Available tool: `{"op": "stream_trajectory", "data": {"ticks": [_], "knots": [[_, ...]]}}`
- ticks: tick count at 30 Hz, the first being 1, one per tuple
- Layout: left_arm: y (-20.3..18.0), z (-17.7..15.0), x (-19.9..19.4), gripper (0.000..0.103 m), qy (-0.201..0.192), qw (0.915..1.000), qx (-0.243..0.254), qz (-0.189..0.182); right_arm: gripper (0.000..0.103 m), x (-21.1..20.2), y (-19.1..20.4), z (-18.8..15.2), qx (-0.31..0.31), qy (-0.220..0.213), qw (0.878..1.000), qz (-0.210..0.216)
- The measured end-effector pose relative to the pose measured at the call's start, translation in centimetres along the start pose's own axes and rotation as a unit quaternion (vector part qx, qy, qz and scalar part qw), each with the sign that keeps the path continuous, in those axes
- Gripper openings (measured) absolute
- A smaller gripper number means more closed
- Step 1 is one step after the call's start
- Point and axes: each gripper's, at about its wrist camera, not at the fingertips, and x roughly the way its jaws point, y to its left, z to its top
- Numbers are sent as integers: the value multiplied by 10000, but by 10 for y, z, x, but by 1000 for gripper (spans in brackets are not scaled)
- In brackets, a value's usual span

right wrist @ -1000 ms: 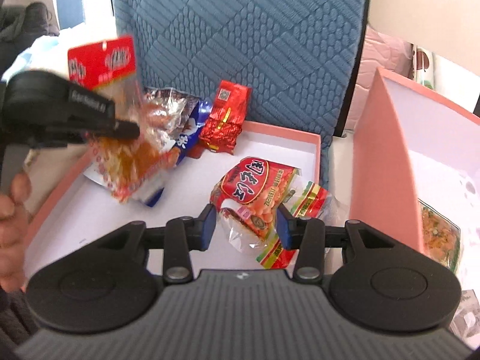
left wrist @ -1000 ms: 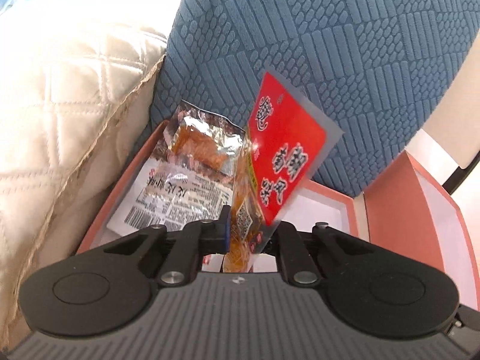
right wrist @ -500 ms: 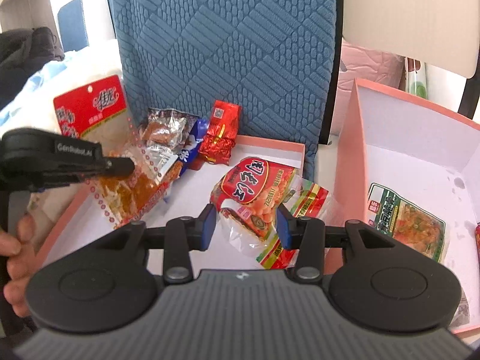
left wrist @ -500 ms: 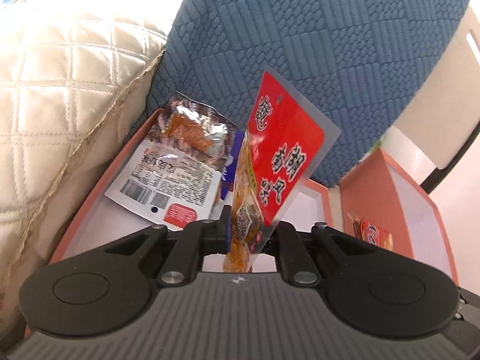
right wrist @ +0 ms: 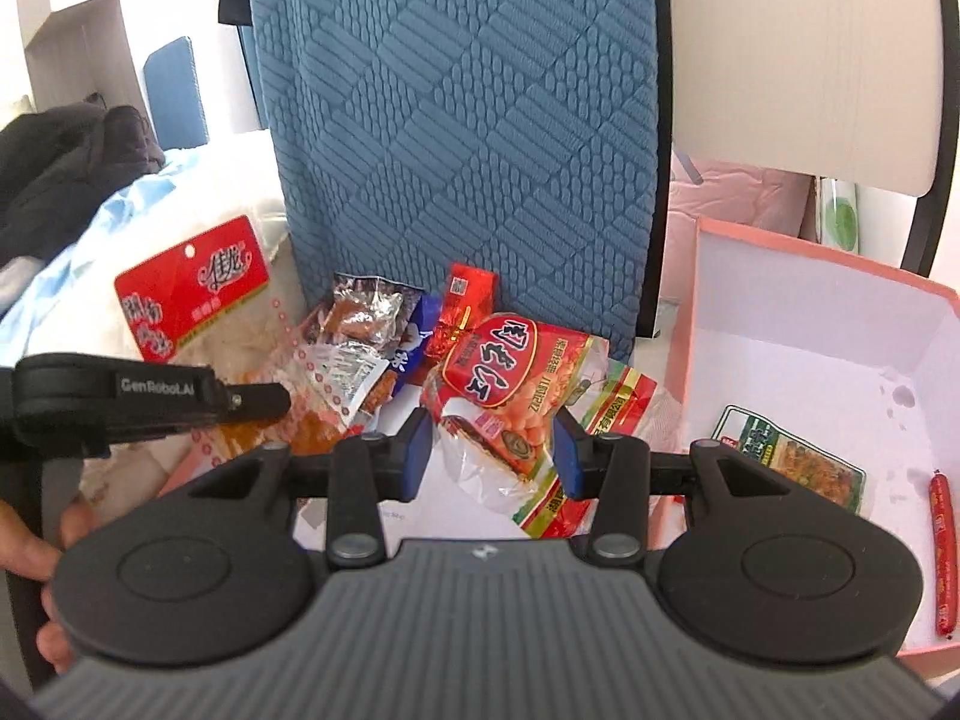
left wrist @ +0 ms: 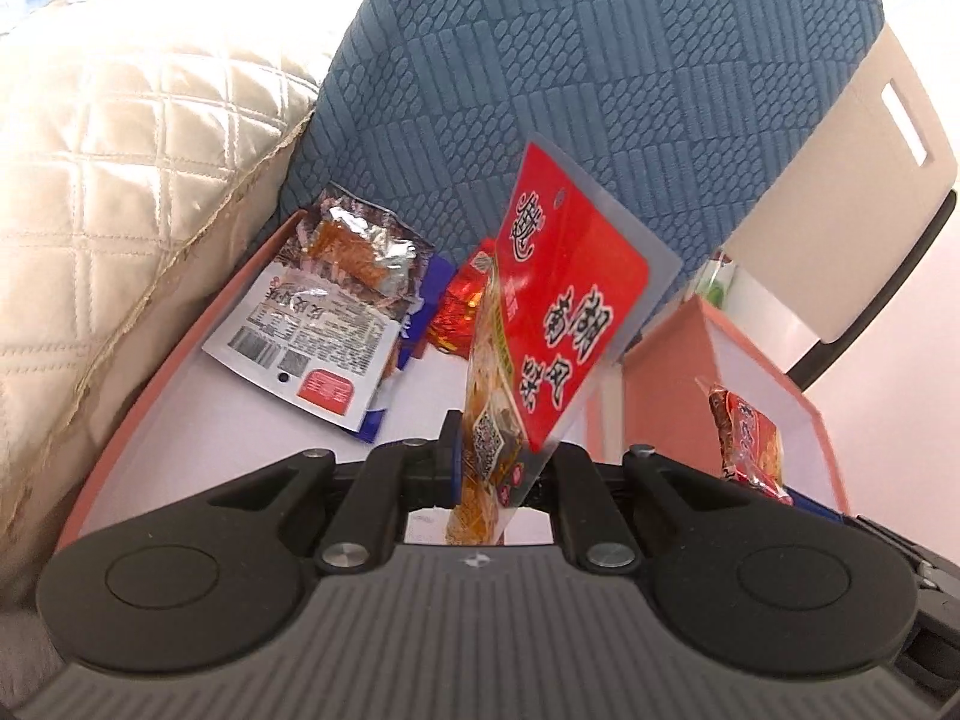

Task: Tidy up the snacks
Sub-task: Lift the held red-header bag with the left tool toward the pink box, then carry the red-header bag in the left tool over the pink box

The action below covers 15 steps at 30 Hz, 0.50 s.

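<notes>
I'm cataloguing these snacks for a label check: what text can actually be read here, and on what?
"GenRobot.AI": on the side of the left gripper.
Red-topped packet in that gripper: large Chinese characters, not clearly legible.
Peanut packet in the right gripper: Chinese characters, unclear.
White-backed packet: barcode and print, too small.

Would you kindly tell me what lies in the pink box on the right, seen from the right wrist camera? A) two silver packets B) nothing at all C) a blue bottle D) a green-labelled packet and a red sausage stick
D: the pink box holds a green-labelled packet and, near its right wall, a red sausage stick.
</notes>
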Motion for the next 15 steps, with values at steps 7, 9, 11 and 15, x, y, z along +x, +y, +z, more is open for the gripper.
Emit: {"op": "stream_trajectory", "data": {"ticks": [7,9,11,15], "knots": [[-32,16,-29,11,-98,9997,206,-1,45,-28,-10,20,25,-147,9999,21],[-44,23,-39,11,-174,9995,260,-14,45,-36,-15,28,31,-215,9998,47],[-57,29,-48,11,-234,9992,329,-42,45,-44,-18,36,14,-281,9996,41],[-88,36,-62,11,-293,9982,515,-118,45,-63,-26,51,-8,-417,9991,38]]}}
